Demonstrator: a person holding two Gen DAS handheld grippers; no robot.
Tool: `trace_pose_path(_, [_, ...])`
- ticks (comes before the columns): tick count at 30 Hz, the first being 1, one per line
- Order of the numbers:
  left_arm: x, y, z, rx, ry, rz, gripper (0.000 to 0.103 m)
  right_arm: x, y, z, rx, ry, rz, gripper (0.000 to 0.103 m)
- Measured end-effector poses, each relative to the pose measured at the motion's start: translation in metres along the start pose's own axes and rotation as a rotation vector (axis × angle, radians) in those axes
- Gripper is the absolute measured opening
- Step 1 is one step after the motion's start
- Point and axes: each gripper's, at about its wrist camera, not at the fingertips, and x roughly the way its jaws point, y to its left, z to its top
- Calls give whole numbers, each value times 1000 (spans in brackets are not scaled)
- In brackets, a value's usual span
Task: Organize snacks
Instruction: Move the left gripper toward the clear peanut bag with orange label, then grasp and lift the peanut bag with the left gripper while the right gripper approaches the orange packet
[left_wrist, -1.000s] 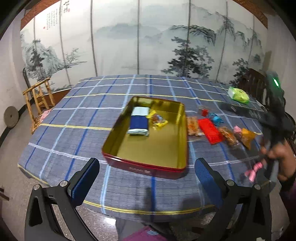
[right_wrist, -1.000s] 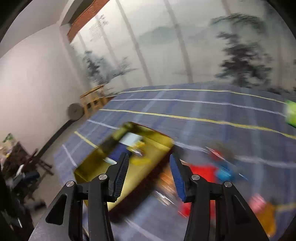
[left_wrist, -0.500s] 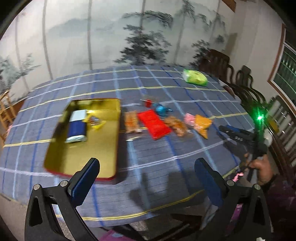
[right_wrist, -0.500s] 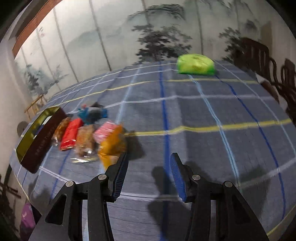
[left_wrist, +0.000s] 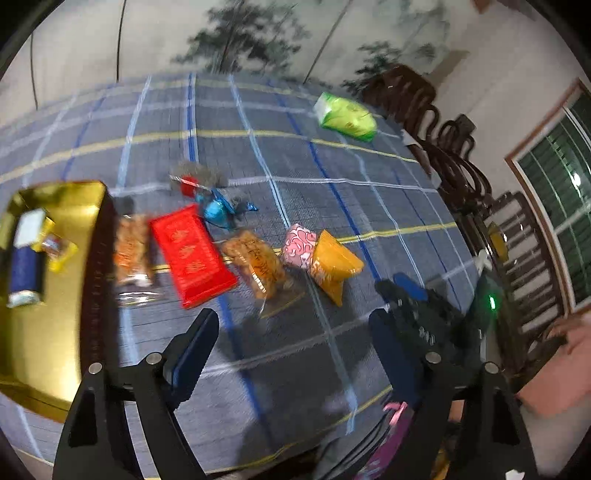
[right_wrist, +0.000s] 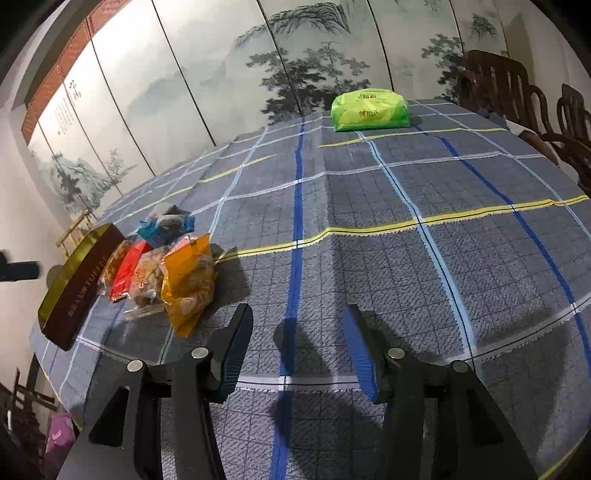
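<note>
On table (right_wrist: 369, 229), snacks sit in a row by gold tin (left_wrist: 48, 314). L gripper (left_wrist: 295, 354) & R gripper (right_wrist: 297, 352) both spread wide, holding nothing.

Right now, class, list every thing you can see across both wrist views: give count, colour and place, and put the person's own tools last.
Gold metal tin: one, gold inside, dark red wall, left on the table.
Blue-and-white packet: one, inside the tin.
Yellow-wrapped candy: one, inside the tin, beside the packet.
Clear bag of orange snacks: one, just right of the tin.
Red flat packet: one, right of that bag.
Clear bag of brown snacks: one, right of the red packet.
Pink patterned pouch: one, touching the orange pouch.
Orange pouch: one, rightmost in the row.
Blue foil candy: one, behind the row.
Small red candy: one, behind the blue one.
Green soft pack: one, far side, alone.
Checked tablecloth: one, grey-blue.
Dark wooden chairs: several, right edge.
Left gripper: open, empty.
Right gripper: open, empty.
</note>
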Motion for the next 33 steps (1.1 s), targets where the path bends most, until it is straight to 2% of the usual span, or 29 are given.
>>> trace_pose_path(2, [18,6,12,-76,29,-17,79,0,-2,-1,3,-9,16,54])
trace_pose_path(4, [31,11,21,-153,42,-24,68,0,-3,-2,6,-16,29,56])
trace_pose_path(5, [37,13,25,-175,50,-19,67,-1,-3,-2,8,-21,38,57])
trace_pose_path(10, [63,22,38,-287,61,51,57,-1,-3,-4,0,-38,66,63])
trace_pose_path(13, [75,28,42,-337,74,87,56,-1,-5,-4,12,-43,88,65])
trace_pose_path(24, [112,36,40,-439,143,127,55,-2,-11,-3,35,-47,136,67])
trace_pose_path(25, [110,38,40,-449,119,124,54,-2,-12,-3,36,-46,139,68])
trace_pose_path(31, [106,50,38,-536,93,129,42,-1,-15,-1,55,-45,158,71])
trace_pose_path(33, [106,51,39,-547,91,138,41,-1,-14,-1,52,-46,158,73])
